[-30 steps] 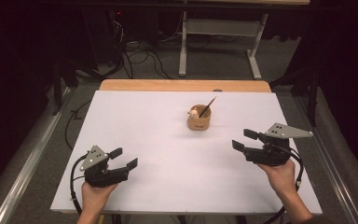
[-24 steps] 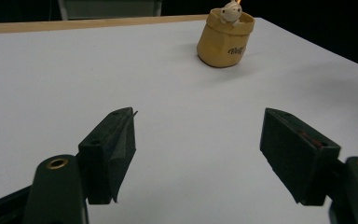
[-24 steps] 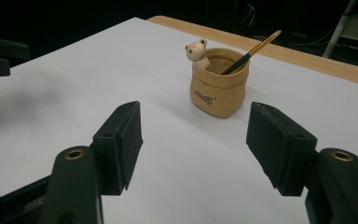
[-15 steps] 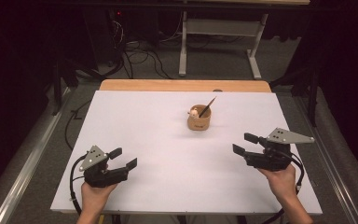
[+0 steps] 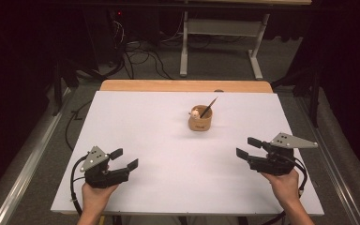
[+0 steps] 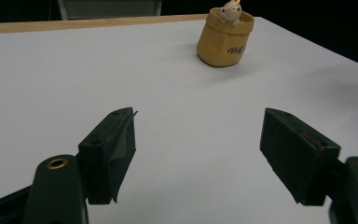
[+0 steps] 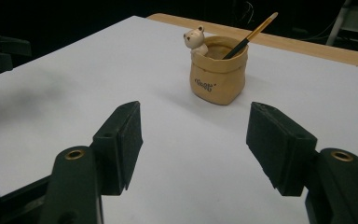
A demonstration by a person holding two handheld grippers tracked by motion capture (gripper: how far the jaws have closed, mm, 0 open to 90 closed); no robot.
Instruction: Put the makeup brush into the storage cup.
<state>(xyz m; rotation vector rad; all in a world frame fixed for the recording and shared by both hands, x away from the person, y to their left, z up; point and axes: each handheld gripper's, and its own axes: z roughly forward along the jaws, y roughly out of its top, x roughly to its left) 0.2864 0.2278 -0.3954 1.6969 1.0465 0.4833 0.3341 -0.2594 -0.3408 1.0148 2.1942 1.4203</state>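
A small tan pot with a white bear figure on its rim stands past the middle of the white table; a brush leans out of it. The pot is straight ahead in the right gripper view, and the pot sits far ahead to the right in the left gripper view. My left gripper rests low near the front left, open, nothing between its jaws. My right gripper is at the front right, open and empty, pointing left across the table towards the pot's side.
A bare wooden strip runs along the table's far edge. Beyond it are a grey table frame and cables on the floor. A metal rail runs along the left side.
My right gripper has dropped slightly and drawn a little nearer the front edge. The left gripper and the pot have stayed put.
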